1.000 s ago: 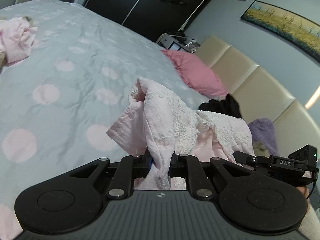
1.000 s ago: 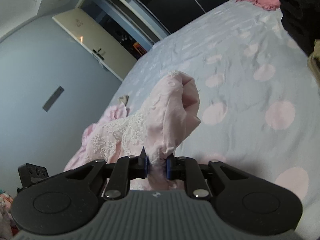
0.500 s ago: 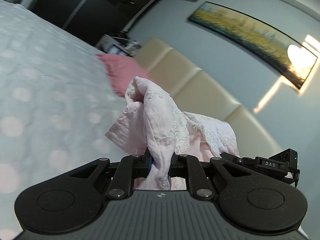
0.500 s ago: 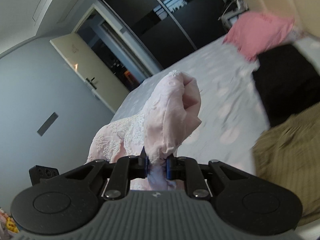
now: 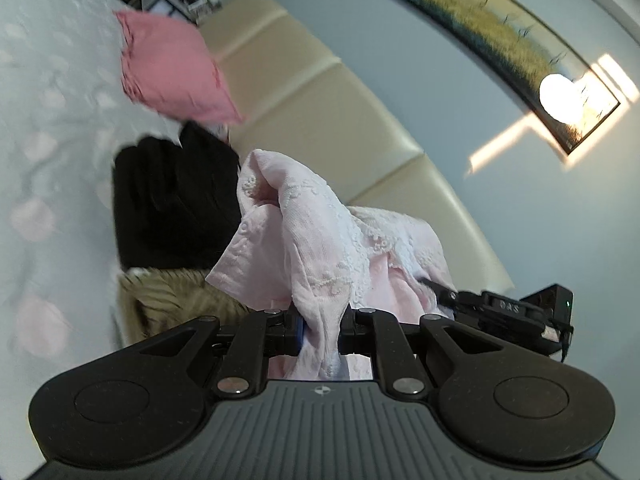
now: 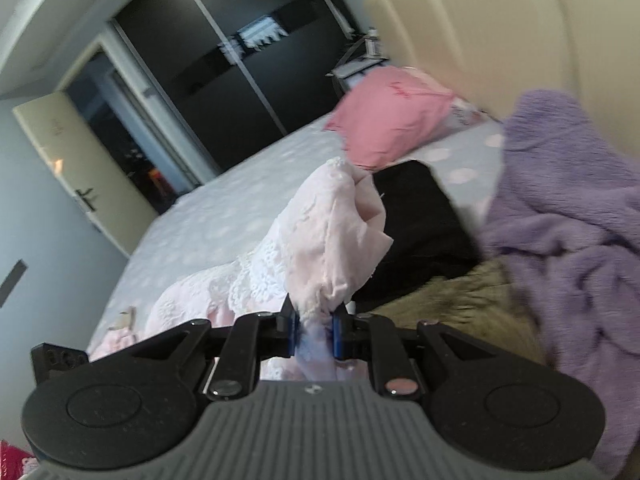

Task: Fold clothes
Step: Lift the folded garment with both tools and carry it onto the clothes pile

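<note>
A pale pink lace garment [image 5: 316, 236] is bunched up in front of my left gripper [image 5: 320, 330], which is shut on it. In the right wrist view the same pale pink garment [image 6: 332, 240] is pinched in my right gripper [image 6: 315, 330], also shut on it. The cloth hangs between the two, held off the bed. The right gripper's body [image 5: 508, 312] shows at the right edge of the left wrist view, close beside the cloth.
Below lies a grey bedspread [image 5: 48, 120] with pink dots. A black garment [image 5: 168, 200], an olive garment [image 6: 452, 300], a purple fleece [image 6: 568, 216] and a pink pillow [image 5: 172, 68] lie near the cream headboard [image 5: 340, 100]. Dark wardrobe doors [image 6: 224, 80] stand behind.
Both grippers have swung with the pink garment toward the headboard end of the bed. The black, olive and purple clothes have come into view. Both grips are unchanged.
</note>
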Demonstrator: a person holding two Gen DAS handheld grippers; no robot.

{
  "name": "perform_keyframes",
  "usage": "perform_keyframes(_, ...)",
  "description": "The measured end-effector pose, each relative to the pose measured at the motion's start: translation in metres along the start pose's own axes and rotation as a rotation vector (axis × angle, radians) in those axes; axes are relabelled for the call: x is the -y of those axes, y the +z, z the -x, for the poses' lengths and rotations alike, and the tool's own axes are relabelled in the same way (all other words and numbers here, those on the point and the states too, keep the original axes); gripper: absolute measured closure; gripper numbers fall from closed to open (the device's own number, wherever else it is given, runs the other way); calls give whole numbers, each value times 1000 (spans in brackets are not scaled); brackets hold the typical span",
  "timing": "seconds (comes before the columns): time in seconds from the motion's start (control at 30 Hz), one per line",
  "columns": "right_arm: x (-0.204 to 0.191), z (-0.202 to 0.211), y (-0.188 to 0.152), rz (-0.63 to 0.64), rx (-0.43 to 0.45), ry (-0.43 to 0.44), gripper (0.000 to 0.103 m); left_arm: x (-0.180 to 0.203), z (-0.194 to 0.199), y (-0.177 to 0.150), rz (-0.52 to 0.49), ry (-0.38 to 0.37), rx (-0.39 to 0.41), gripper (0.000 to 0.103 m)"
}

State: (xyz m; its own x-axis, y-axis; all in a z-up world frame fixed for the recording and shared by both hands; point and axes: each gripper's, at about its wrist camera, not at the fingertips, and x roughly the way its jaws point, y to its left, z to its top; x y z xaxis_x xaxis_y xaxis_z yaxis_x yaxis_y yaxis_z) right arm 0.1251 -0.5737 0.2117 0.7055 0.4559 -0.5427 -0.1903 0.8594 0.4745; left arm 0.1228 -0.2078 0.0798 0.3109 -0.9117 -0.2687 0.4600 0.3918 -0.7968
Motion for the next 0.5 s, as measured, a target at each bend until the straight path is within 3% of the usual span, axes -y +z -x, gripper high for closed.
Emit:
perform_keyframes(0.23, 76, -40, -1, -88, -12, -58, 85, -25, -47, -16, 113, 30, -47, 92)
perform_keyframes(0.5, 159, -103, -31, -236, -31, -30, 85, -75, -74, -35, 164, 115, -77, 92)
